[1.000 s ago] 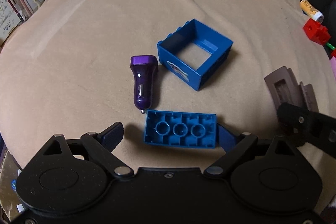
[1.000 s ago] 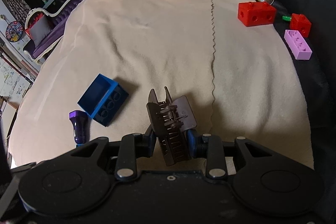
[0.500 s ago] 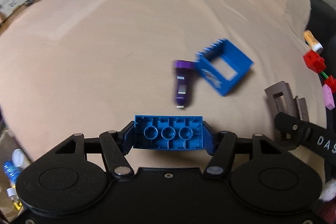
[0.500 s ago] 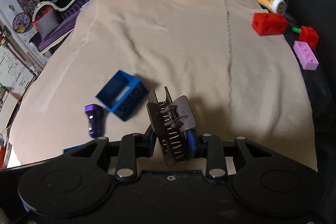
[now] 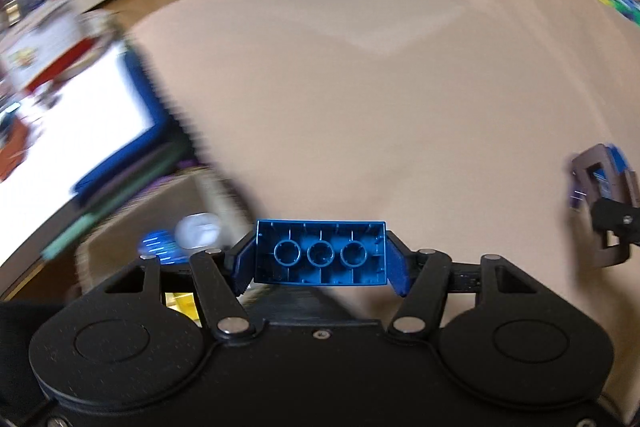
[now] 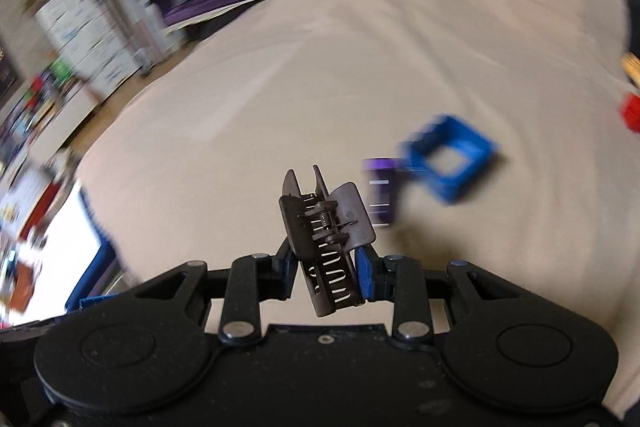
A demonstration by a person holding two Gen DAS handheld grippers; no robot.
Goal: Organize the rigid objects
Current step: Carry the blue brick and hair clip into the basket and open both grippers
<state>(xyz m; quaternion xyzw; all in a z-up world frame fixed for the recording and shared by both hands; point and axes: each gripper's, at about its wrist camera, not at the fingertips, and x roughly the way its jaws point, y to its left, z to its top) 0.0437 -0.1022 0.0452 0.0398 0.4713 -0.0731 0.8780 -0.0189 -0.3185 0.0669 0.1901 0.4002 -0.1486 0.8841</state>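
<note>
My left gripper (image 5: 321,254) is shut on a blue building brick (image 5: 321,251), held by its short ends with its hollow underside facing the camera, above the edge of the tan blanket (image 5: 380,87). My right gripper (image 6: 326,269) is shut on a brown hair claw clip (image 6: 326,227) that stands upright between the pads. The same clip (image 5: 604,195) shows at the right edge of the left wrist view. On the blanket lie a hollow blue square block (image 6: 450,157) and a purple car charger (image 6: 380,189), right of the clip.
A blue-rimmed bin with a bright white inside (image 5: 72,131) stands off the blanket's left edge, also seen as the bin (image 6: 72,259) at lower left. Red bricks (image 6: 630,111) lie at the blanket's far right. Blurred shelves and furniture fill the background.
The left gripper closed on the blue brick, lifted it and swung left toward the blanket's edge. The right gripper, still holding the clip, swung left too. Both views are now motion-blurred.
</note>
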